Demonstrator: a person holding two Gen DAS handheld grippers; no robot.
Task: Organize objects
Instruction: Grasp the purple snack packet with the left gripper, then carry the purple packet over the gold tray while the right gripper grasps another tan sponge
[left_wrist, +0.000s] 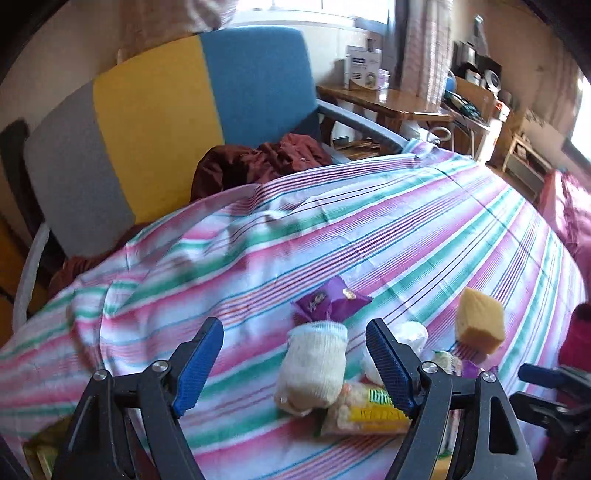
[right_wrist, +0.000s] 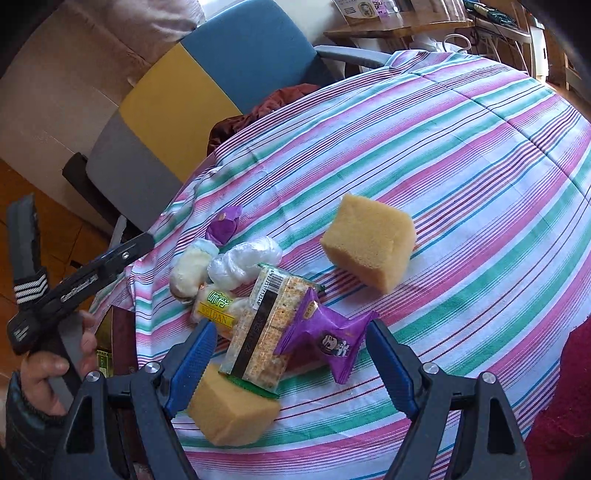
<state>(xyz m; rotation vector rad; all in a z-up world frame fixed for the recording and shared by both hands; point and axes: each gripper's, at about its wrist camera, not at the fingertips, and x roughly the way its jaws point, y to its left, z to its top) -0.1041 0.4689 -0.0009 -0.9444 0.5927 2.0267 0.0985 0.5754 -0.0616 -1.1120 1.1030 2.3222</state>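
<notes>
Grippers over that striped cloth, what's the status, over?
Left gripper open, rolled sock between its jaws, untouched. Right gripper open over cracker pack and purple wrapper. Sponge apart. Nothing blocking.

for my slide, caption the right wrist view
Open right hand-held gripper above snack packets and sponges on striped cloth.

Bright daylight, fisheye warp, slight blur
</notes>
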